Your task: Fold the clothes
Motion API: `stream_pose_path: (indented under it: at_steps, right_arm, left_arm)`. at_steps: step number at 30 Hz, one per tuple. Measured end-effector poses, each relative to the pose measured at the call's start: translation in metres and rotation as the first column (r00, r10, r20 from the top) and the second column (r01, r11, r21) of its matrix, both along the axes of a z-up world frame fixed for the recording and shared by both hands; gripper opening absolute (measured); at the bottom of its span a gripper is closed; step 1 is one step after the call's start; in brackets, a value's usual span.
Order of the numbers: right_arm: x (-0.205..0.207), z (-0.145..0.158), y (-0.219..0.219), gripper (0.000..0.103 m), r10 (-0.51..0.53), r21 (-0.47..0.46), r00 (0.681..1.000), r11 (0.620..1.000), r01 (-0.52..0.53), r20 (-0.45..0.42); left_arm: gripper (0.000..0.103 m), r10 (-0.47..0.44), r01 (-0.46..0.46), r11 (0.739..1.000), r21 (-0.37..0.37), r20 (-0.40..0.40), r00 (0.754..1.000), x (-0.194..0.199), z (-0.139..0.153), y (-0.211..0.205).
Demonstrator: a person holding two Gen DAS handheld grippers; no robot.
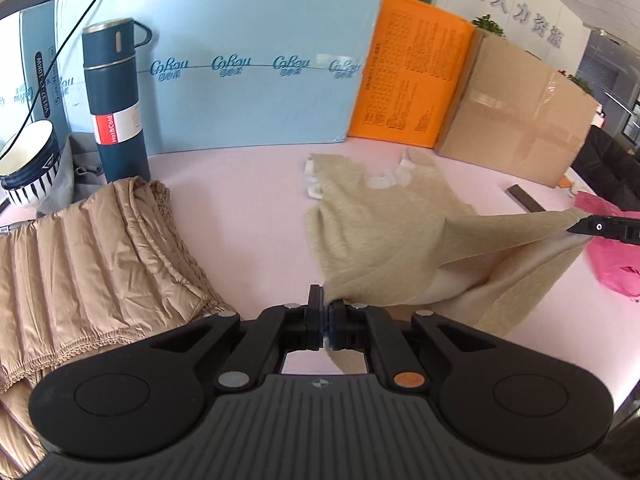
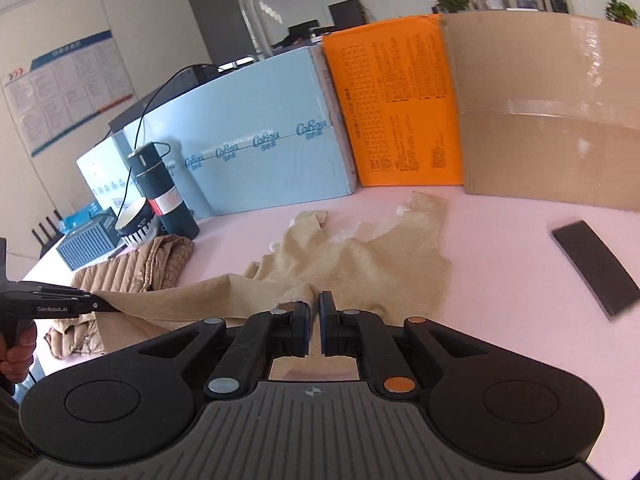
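Observation:
A beige knit garment [image 1: 384, 220] lies on the pink table [image 1: 248, 200], neckline toward the boxes at the back. Its near hem is lifted and stretched taut between both grippers. My left gripper [image 1: 325, 308] is shut on one hem corner, which bunches at its fingertips. In the left wrist view the right gripper [image 1: 580, 226] pinches the opposite corner at the right edge. In the right wrist view the garment [image 2: 360, 264] spreads ahead of my right gripper [image 2: 315, 312], whose jaws are nearly closed on cloth. The left gripper [image 2: 108, 307], held by a hand [image 2: 16, 352], grips the hem at far left.
A folded tan puffer jacket [image 1: 92, 264] lies at the left, with a dark blue thermos [image 1: 114, 100] and a striped bowl [image 1: 28, 164] behind it. Blue [image 1: 248, 72], orange [image 1: 408, 80] and cardboard [image 1: 516, 112] boxes wall the back. At the right are a black flat slab [image 2: 596, 266] and pink fabric [image 1: 612, 256].

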State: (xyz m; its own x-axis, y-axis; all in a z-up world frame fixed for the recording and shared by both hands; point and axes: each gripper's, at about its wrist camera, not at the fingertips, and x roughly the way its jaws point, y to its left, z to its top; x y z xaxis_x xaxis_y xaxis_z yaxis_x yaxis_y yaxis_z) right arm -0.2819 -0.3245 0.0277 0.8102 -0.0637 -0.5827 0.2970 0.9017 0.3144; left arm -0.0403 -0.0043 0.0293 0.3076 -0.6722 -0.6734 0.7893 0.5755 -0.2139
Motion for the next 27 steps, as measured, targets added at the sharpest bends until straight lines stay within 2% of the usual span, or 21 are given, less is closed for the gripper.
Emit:
stream_pose_path:
  at_steps: [2,3,5,8,9,10,12,14,15,16,17,19,20,21,23,25,27]
  right_arm:
    - [-0.035,-0.001,-0.004,0.005,-0.072,0.048,0.997,0.996,0.074,-0.042]
    - [-0.050,-0.010,-0.006,0.005,-0.106,0.065,0.990,0.992,0.112,-0.090]
    - [-0.075,-0.032,-0.009,0.005,-0.157,0.092,0.969,0.980,0.177,-0.191]
    - [-0.092,-0.069,-0.001,0.015,-0.160,0.066,0.934,0.979,0.190,-0.319]
    - [-0.097,-0.080,0.002,0.025,-0.158,0.053,0.922,0.981,0.188,-0.352]
    - [-0.097,-0.086,0.008,0.027,-0.143,0.020,0.924,0.987,0.161,-0.354]
    - [-0.095,-0.094,0.022,0.032,-0.109,-0.063,0.928,0.994,0.092,-0.357]
    - [-0.092,-0.096,0.032,0.041,-0.079,-0.128,0.930,0.991,0.034,-0.360]
    - [-0.092,-0.096,0.035,0.051,-0.064,-0.157,0.930,0.988,0.007,-0.362]
    - [-0.093,-0.097,0.039,0.057,-0.047,-0.186,0.930,0.982,-0.023,-0.365]
    - [-0.095,-0.097,0.042,0.059,-0.020,-0.217,0.927,0.974,-0.066,-0.375]
    - [-0.100,-0.097,0.047,0.071,0.032,-0.276,0.918,0.949,-0.152,-0.396]
    - [-0.102,-0.097,0.050,0.072,0.054,-0.301,0.911,0.934,-0.191,-0.409]
    - [-0.104,-0.097,0.050,0.074,0.061,-0.311,0.903,0.927,-0.209,-0.426]
    - [-0.108,-0.096,0.049,0.079,0.052,-0.327,0.898,0.921,-0.212,-0.436]
    - [-0.109,-0.097,0.052,0.082,0.056,-0.367,0.899,0.900,-0.234,-0.435]
    - [-0.107,-0.099,0.062,0.084,0.080,-0.439,0.890,0.848,-0.298,-0.449]
  left_arm:
    - [0.002,-0.063,0.063,0.998,0.006,-0.042,0.997,-0.010,0.003,0.010]
    - [0.002,-0.098,0.100,0.995,0.027,-0.068,0.993,-0.015,-0.001,0.014]
    - [0.007,-0.148,0.162,0.980,0.114,-0.123,0.981,-0.025,-0.022,0.017]
    - [0.021,-0.184,0.222,0.952,0.213,-0.186,0.965,-0.043,-0.056,0.016]
    - [0.021,-0.193,0.241,0.940,0.242,-0.206,0.959,-0.049,-0.067,0.015]
    - [0.021,-0.200,0.254,0.930,0.265,-0.216,0.956,-0.054,-0.076,0.013]
    - [0.023,-0.191,0.242,0.928,0.285,-0.195,0.962,-0.063,-0.082,0.010]
    - [0.035,-0.187,0.236,0.930,0.281,-0.188,0.964,-0.067,-0.083,0.007]
    - [0.038,-0.186,0.234,0.931,0.280,-0.187,0.965,-0.069,-0.083,0.006]
    - [0.042,-0.184,0.232,0.932,0.279,-0.186,0.965,-0.071,-0.083,0.005]
    - [0.044,-0.185,0.231,0.931,0.282,-0.180,0.966,-0.073,-0.083,0.004]
    - [0.047,-0.182,0.223,0.930,0.293,-0.161,0.970,-0.078,-0.082,0.003]
    - [0.050,-0.181,0.219,0.929,0.298,-0.151,0.972,-0.081,-0.082,0.003]
    - [0.052,-0.179,0.216,0.928,0.303,-0.145,0.973,-0.083,-0.082,0.003]
    - [0.063,-0.177,0.211,0.926,0.312,-0.134,0.975,-0.087,-0.083,0.002]
    - [0.066,-0.177,0.209,0.924,0.320,-0.125,0.976,-0.090,-0.083,0.000]
    - [0.069,-0.183,0.211,0.921,0.327,-0.116,0.976,-0.091,-0.082,-0.001]
